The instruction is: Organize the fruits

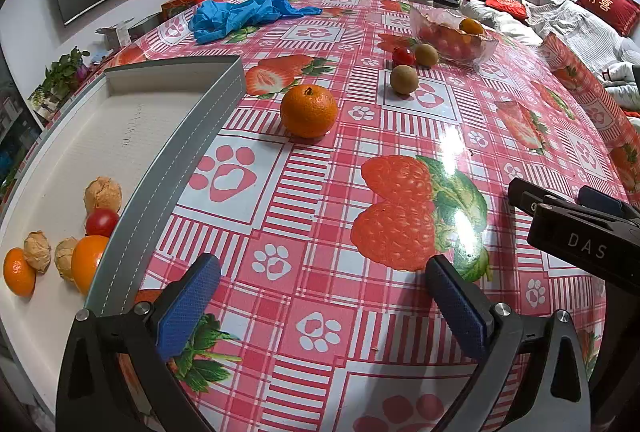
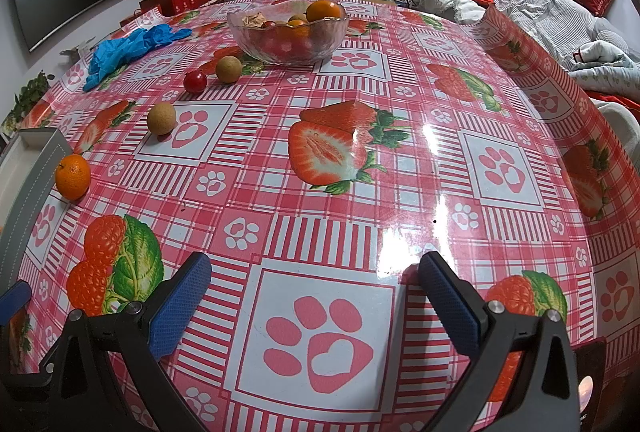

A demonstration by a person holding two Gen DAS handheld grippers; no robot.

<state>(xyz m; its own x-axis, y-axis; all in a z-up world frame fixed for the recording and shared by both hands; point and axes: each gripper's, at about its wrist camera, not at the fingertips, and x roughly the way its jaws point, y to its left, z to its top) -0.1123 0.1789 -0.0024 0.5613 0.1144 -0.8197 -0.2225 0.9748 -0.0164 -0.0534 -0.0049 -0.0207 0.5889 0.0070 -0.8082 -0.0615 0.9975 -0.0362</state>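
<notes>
While both grippers are hovering wide open and empty, left gripper (image 1: 320, 296) and right gripper (image 2: 316, 292), several fruits are already sitting in the white grey-rimmed tray (image 1: 176, 135); the loose orange mandarin (image 1: 308, 110), two brown longans, a cherry tomato and the glass bowl (image 2: 286, 31) of fruit are waiting on the tablecloth.

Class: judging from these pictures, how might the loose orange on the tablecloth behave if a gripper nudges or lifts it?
The orange looks round, so a nudge would probably roll it. The tablecloth looks glossy, so it may also slide. Its rind appears firm, likely tolerating a gentle squeeze.
</notes>
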